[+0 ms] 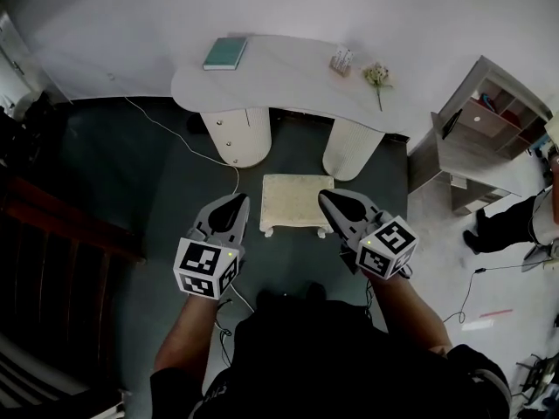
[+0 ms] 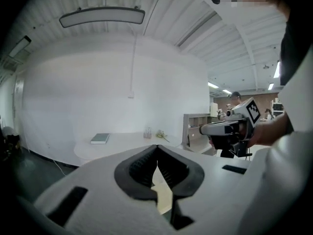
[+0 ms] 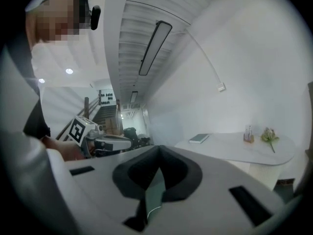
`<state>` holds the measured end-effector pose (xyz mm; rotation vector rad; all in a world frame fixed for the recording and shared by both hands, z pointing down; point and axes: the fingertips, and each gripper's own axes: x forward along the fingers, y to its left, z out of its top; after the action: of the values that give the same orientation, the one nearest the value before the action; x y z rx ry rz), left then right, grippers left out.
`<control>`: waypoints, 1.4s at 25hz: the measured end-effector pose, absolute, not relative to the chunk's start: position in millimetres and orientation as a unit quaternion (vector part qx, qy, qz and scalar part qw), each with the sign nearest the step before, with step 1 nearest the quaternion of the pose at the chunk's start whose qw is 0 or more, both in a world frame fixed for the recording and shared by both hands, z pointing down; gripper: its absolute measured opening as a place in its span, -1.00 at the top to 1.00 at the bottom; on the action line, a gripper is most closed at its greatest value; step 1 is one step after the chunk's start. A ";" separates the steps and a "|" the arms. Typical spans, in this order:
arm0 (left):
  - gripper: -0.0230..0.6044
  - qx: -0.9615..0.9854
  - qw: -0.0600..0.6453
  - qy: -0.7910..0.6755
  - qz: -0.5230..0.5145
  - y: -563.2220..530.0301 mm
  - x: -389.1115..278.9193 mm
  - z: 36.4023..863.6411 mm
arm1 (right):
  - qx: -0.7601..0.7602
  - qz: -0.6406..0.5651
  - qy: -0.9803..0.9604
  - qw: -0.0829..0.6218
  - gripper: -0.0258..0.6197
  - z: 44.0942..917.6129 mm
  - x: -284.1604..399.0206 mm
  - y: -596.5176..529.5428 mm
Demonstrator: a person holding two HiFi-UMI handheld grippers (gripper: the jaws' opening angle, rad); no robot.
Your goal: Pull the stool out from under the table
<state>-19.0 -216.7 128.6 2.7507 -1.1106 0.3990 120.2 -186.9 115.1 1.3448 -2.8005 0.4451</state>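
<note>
Since the stool [image 1: 297, 202] sits mid-frame, clear of the tabletop [image 1: 279, 75], left gripper [image 1: 239, 202] and right gripper [image 1: 326, 198] flank it — pressed together, empty

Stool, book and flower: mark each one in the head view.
Stool [image 1: 297, 201]: head view, middle of the seat.
Book [image 1: 225, 53]: head view, centre of the cover.
Flower [image 1: 376, 73]: head view, on the bloom.

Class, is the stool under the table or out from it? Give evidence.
Out. The head view shows the stool, its whole cream seat uncovered, on the dark floor in front of the table and its pedestals.
</note>
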 end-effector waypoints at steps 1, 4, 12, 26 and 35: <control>0.91 0.913 0.078 -0.380 0.128 -218.6 -20.6 128.1 | 0.429 0.135 -0.893 0.000 0.91 111.7 122.9 -186.9; 0.91 0.900 0.112 -0.409 0.101 -218.9 -26.9 133.1 | 0.436 0.120 -0.892 0.000 0.91 105.7 133.3 -183.0; 0.91 0.893 0.099 -0.420 0.126 -219.9 -24.8 137.1 | 0.468 0.103 -0.878 -0.009 0.91 97.8 169.2 -180.1; 0.92 0.878 0.097 -0.453 0.120 -221.3 -31.8 139.9 | 0.484 0.111 -0.868 0.002 0.91 111.8 195.0 -167.2; 0.91 0.876 0.107 -0.452 0.127 -214.1 -15.8 144.6 | 0.472 0.118 -0.873 -0.003 0.91 116.8 198.8 -165.9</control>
<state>-15.8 -214.1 144.6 2.5796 -1.3320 0.3726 198.8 -165.9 116.8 1.4865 -2.7491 0.3709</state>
